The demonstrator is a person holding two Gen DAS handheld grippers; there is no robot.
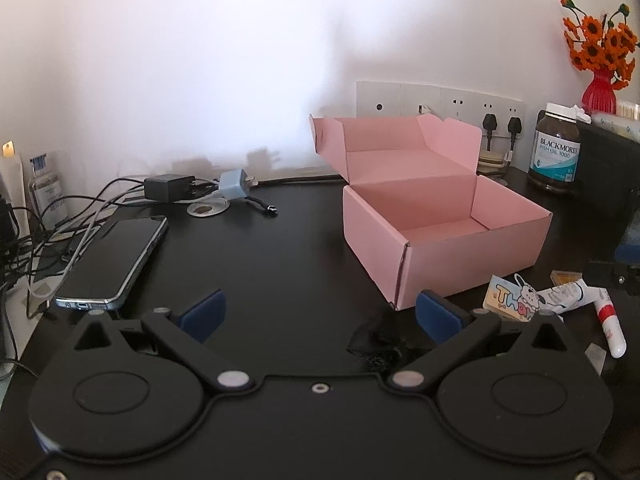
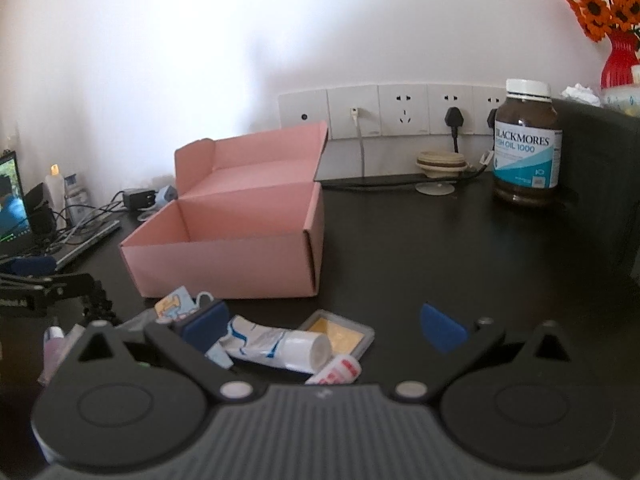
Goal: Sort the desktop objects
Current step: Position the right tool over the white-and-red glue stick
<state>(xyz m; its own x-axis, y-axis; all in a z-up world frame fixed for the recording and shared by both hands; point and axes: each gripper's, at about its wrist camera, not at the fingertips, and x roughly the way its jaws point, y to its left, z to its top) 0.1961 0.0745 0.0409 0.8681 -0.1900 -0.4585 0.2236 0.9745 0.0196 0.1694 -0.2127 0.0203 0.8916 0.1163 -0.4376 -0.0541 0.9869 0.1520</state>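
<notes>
on the dark tabletop a phone is seen at nine o'clock in the left wrist view, with a black adapter and a pale blue plug among cables at eleven o'clock. the left gripper is held low over bare tabletop, its blue-padded fingers spread wide with nothing between them. an open pink box stands at one o'clock, lid flap raised and inside bare. a cartoon sticker card, a crumpled white tube and a red-and-white stick are clustered at three o'clock, just beside the box. a brown fish-oil bottle stands near the wall at two o'clock. in the right wrist view the right gripper is spread above the tube and a small gold-faced case.
</notes>
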